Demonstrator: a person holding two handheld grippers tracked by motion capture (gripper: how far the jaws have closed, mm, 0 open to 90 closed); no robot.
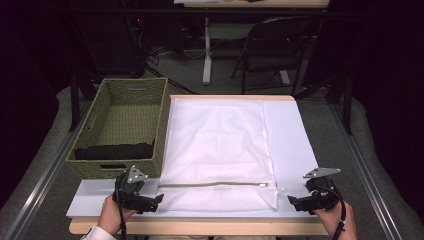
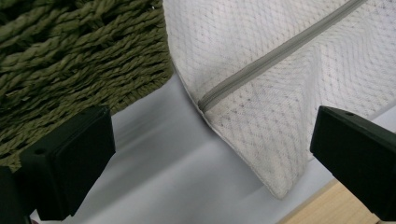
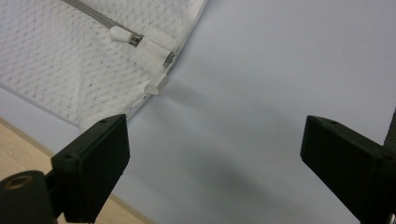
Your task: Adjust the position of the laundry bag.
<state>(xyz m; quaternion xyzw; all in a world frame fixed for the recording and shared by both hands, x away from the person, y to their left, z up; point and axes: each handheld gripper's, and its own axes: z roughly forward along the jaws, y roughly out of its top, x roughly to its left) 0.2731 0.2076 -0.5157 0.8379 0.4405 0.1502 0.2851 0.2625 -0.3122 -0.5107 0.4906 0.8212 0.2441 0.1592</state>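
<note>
while both grippers gape, mesh bag [image 1: 217, 150] lies flat.

The high view is evenly lit from above on the white sheet [image 1: 290, 135], while the room behind and at both sides falls into deep darkness. The picture is slightly soft and grainy. In the left gripper view, the mesh bag [image 2: 280, 93] between the jaws is sharp; the jaws themselves are blurred and near black. In the right gripper view, a soft grey shadow lies on the surface between the jaws.
</note>
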